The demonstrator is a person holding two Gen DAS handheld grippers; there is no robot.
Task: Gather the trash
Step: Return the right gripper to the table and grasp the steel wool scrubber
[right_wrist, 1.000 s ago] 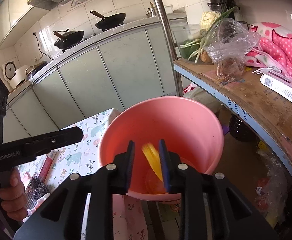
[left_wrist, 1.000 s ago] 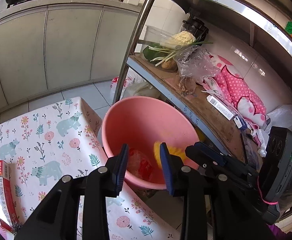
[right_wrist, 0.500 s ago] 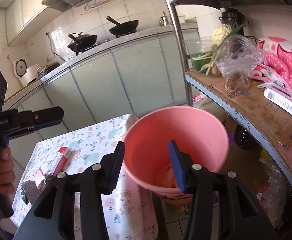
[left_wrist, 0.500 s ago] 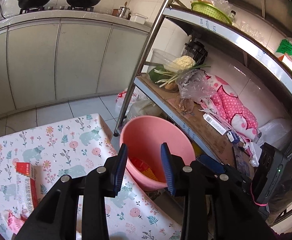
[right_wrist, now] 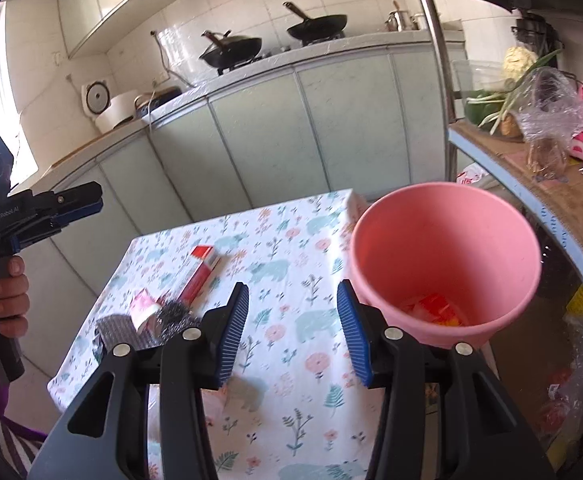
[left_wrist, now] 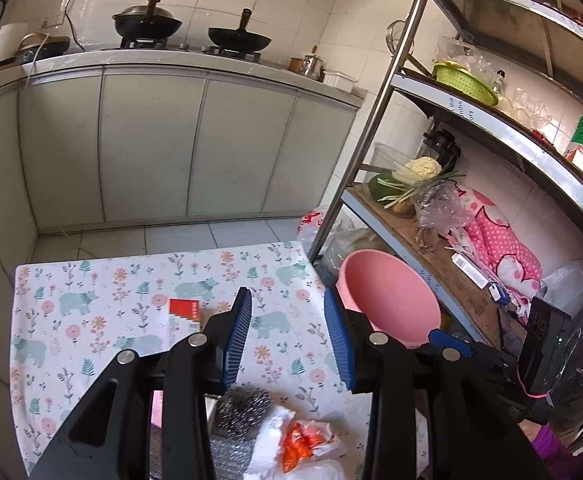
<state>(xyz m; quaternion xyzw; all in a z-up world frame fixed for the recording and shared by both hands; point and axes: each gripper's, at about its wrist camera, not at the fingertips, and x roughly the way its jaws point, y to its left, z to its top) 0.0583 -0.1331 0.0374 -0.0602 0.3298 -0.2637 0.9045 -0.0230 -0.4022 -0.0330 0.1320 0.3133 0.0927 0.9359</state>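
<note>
With both hand-held grippers empty, left (left_wrist: 287,336) just widening, right (right_wrist: 293,330) half open after parting, steer one squarely over the scourer (left_wrist: 243,406) and wrappers (left_wrist: 299,442) at the table's (left_wrist: 91,280) six o'clock edge, bin (left_wrist: 391,300) at three o'clock.

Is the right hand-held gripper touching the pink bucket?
Apart. The right wrist view shows the right hand-held gripper open, nothing between its pads, the pink bucket beyond.
</note>
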